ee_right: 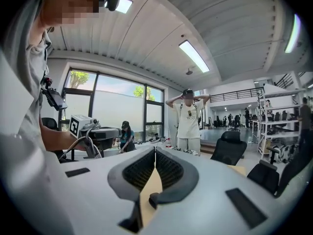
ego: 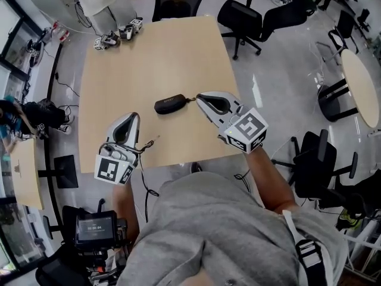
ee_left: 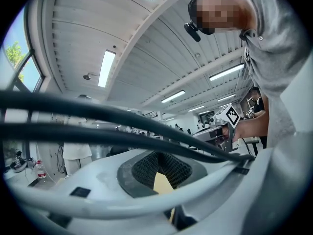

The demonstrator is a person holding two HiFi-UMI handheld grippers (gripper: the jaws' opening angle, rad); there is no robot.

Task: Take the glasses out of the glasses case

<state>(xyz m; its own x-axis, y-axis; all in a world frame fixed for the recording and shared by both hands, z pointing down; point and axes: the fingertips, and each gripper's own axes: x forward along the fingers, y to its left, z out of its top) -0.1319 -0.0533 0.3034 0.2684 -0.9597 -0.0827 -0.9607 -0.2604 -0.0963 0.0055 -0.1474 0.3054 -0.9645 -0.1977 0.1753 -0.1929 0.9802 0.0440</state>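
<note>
Both left gripper [ego: 134, 117] and right gripper [ego: 199, 98] are closed and empty, so the right tip may shove the mid-frame case [ego: 169, 103] away rather than grasp it.

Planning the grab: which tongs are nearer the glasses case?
Right. The right tongs sit just off the glasses case, at its right end; the left tongs sit apart, below-left of it.

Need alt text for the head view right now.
A closed black case lies on a tan table. The right gripper, shut and empty, points at its right end from close by; the left gripper, also shut, is nearer the front edge.
</note>
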